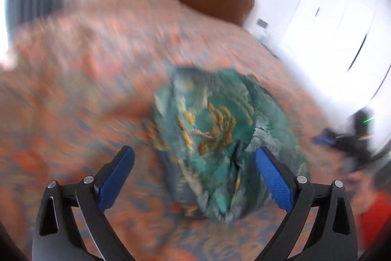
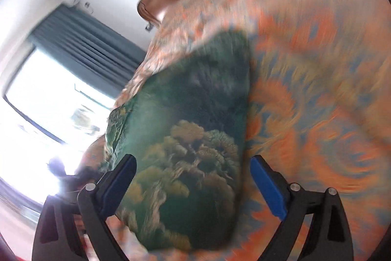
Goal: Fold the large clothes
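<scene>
1. Left tool [image 1: 195, 157]: jaws spread wide, gripping nothing. It hangs above the garment [image 1: 215, 138], apparently either lining up for a grab or clear of a release; the pictures fit both.
2. Garment: a teal cloth with yellow-orange floral print lies on the bed [image 1: 73, 70], over the orange patterned bedspread. In the left view it is a rumpled, gathered bundle; in the right view its top face looks smoother, with a straighter right edge. Blur prevents judging whether it is properly folded.
3. Right tool [image 2: 193, 164]: jaws likewise spread, empty, poised over the garment's near end.
</scene>
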Demonstrator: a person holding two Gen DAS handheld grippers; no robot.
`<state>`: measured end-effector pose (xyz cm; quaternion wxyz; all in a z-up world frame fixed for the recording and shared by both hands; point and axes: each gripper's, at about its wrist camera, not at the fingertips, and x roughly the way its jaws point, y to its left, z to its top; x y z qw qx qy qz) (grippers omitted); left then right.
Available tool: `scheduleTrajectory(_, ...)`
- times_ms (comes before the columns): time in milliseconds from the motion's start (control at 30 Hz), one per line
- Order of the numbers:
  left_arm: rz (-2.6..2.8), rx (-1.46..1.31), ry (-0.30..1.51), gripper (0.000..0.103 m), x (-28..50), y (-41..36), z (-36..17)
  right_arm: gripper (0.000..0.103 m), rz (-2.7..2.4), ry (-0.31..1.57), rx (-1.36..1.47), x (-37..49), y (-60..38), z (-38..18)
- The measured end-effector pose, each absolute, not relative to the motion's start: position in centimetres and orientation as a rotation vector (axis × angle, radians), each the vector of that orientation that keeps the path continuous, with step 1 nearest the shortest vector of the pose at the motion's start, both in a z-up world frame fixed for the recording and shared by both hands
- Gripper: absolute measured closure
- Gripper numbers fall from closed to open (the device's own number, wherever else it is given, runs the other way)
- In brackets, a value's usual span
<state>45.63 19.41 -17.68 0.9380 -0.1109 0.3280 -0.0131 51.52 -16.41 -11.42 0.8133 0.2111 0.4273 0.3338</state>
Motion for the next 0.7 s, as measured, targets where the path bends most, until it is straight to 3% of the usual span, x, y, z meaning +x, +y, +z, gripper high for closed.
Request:
scheduleTrajectory(200,0.179,0.021,0.466,0.0,37.4,13.4,-13.1,0.003,0.539,0.592,0.088,41.6,-17.4,-2.2)
scheduleTrajectory(333,0.233,0.033,0.45,0.0,32.7,9.8,-11.0,0.001,0.5,0.463,0.072,34.3,-18.7,1.2)
scheduleTrajectory(700,0.26,0.039,0.473,0.0,24.8,5.1,-10.5,0.001,0.381,0.521,0.102,24.3,-18.2,0.5)
